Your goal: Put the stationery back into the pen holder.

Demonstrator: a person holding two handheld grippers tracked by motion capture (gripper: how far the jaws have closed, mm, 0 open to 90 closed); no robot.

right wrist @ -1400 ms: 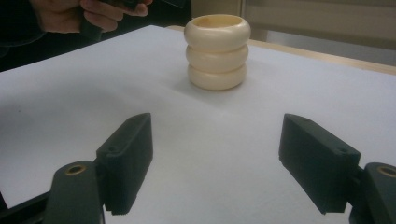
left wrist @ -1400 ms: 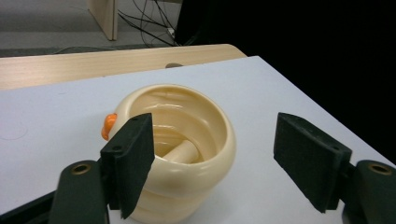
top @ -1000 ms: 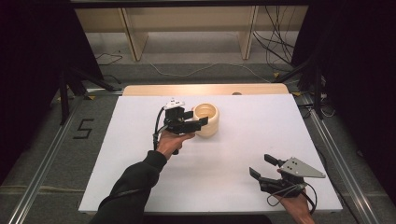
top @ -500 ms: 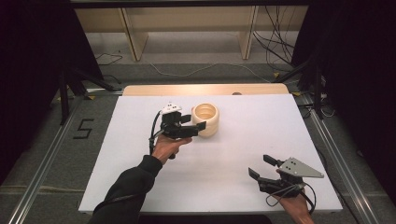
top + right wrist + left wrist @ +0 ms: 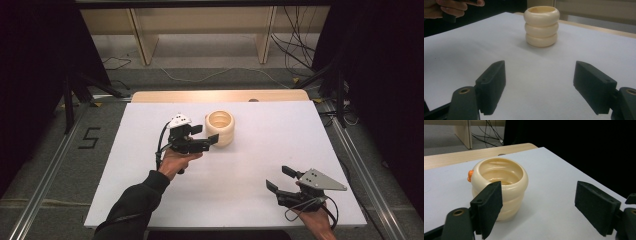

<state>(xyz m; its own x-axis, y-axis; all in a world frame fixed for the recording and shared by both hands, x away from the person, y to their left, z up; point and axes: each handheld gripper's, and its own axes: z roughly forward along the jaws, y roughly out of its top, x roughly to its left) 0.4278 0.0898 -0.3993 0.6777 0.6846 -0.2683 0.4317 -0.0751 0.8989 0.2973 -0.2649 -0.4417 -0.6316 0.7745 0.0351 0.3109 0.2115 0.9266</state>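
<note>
Both grippers gape empty: left gripper (image 5: pixel 209 138) beside cup (image 5: pixel 220 128), right gripper (image 5: pixel 280 179) near table edge (image 5: pixel 225 227).

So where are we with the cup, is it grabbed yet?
Not yet. Done: the left hand-held gripper is beside the cup, jaws open. In hand: nothing, and the cup stands upright on the table. Left: closing on it. The right hand-held gripper hangs open near the table's front edge.

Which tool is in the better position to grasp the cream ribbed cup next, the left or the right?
The left tool, probably. It is open right beside the cream ribbed cup, while the right tool, also open, sits at the table's near edge, far away.
</note>
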